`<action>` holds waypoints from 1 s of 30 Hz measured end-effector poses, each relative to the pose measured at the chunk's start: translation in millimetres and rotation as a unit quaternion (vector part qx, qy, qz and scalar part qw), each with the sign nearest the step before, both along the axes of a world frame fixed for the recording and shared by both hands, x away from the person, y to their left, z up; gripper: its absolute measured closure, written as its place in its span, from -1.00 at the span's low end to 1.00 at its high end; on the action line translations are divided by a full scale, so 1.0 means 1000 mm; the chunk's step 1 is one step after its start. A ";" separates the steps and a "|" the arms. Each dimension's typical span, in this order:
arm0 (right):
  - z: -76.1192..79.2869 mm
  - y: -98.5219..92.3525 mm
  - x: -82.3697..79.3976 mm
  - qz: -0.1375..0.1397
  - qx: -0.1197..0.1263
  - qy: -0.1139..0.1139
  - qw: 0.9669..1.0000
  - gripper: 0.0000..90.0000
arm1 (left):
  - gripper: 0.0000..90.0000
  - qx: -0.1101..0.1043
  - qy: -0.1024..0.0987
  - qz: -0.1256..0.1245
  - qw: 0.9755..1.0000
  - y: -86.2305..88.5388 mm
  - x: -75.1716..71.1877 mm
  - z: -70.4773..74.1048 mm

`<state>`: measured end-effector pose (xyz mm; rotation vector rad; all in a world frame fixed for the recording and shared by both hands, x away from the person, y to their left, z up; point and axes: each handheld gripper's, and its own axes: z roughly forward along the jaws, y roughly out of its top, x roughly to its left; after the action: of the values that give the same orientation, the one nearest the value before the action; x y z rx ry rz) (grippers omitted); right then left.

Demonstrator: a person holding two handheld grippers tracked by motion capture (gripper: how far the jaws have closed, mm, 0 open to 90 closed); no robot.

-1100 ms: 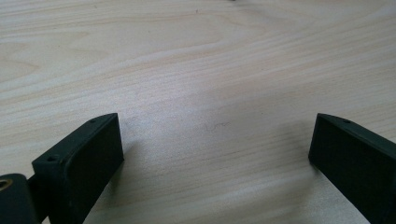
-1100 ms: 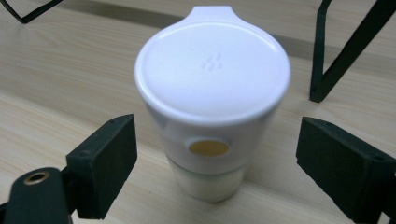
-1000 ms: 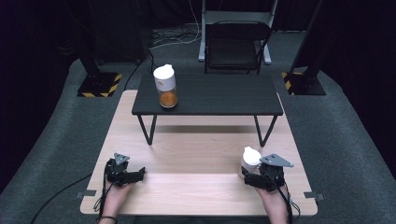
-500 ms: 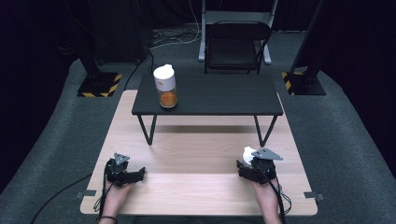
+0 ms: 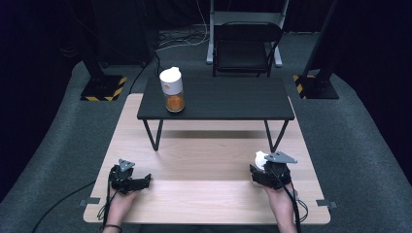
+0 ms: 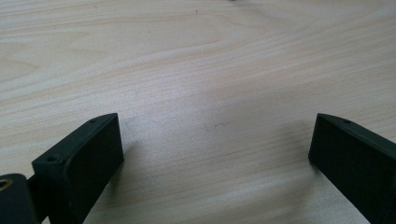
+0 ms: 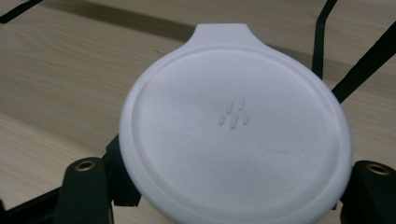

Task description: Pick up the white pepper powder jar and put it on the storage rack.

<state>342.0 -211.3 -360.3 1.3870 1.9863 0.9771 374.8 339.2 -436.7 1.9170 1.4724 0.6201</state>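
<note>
A white round lid with a small tab (image 7: 233,126) tops a container, and the black fingers (image 7: 86,189) of my right gripper press in at both sides just beneath it. From above, the same white-lidded container (image 5: 260,158) stands on the wooden table (image 5: 204,155) at the right, with my right gripper (image 5: 265,168) shut on it; the part below the lid is hidden. My left gripper (image 5: 143,181) rests on the table at the near left. Its jaws (image 6: 215,154) stand wide apart over bare wood with nothing between them.
A low black table (image 5: 218,99) stands on the far half of the wooden table. A clear jar with a white lid and orange contents (image 5: 172,91) sits at its left end. A black chair (image 5: 245,48) and stand bases are on the floor beyond.
My right gripper has shifted a little to the left, up to the white-lidded container, and its jaws have closed around it. My left gripper has stayed put.
</note>
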 end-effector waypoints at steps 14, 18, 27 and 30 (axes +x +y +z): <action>0.036 -0.011 -0.001 0.003 -0.007 -0.009 1.000 -0.35 | -0.95 0.001 0.000 0.000 1.000 0.000 0.000 0.000; 0.045 -0.014 0.000 0.007 -0.005 -0.008 1.000 -0.35 | -0.95 0.000 0.000 0.000 1.000 0.000 0.000 0.000; 0.065 -0.017 0.002 0.009 -0.007 -0.016 1.000 -0.35 | -0.95 0.000 0.000 0.000 1.000 0.000 0.000 0.000; 0.072 -0.021 0.005 0.010 -0.001 -0.014 1.000 -0.35 | -0.95 0.000 0.000 0.000 1.000 0.000 0.000 0.000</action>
<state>347.1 -231.9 -288.0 1.3481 1.9824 0.9986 374.7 339.2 -436.7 1.9167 1.4725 0.6201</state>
